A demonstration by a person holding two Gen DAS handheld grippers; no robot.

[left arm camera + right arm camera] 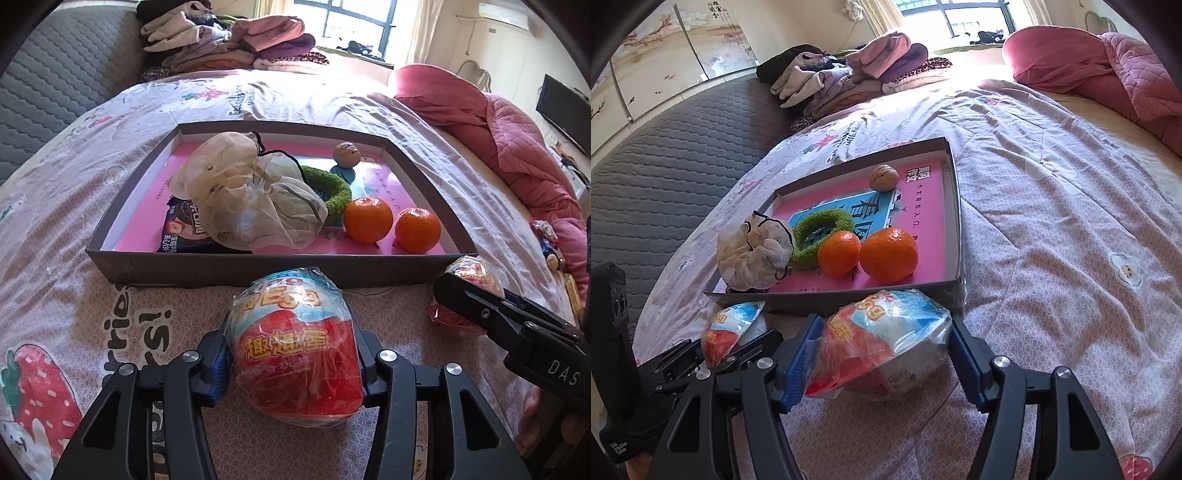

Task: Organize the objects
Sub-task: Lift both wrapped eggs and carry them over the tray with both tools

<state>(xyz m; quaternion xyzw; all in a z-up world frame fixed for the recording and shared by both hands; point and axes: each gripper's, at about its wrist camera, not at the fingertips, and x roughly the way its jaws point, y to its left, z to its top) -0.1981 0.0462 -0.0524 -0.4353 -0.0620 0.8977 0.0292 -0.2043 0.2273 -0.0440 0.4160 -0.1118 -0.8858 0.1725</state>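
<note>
A red and blue wrapped toy egg (295, 354) lies on the bed sheet in front of the grey box (258, 266). My left gripper (291, 332) is shut on it, a pad pressing each side. In the right wrist view a second wrapped toy egg (882, 339) sits between the fingers of my right gripper (882, 325), which stands open around it with the jaws wide. The box (849, 295) holds two oranges (367, 219) (417, 229), a green fuzzy ring (332, 192), a walnut (346, 155), a crumpled mesh bag (251, 199) and a snack packet (184, 229).
Both grippers sit side by side just before the box's near wall. Folded clothes (229, 40) are piled at the far end of the bed. A pink quilt (517, 140) lies to the right and a grey mattress (55, 81) to the left. Small wrapped items (546, 240) rest by the quilt.
</note>
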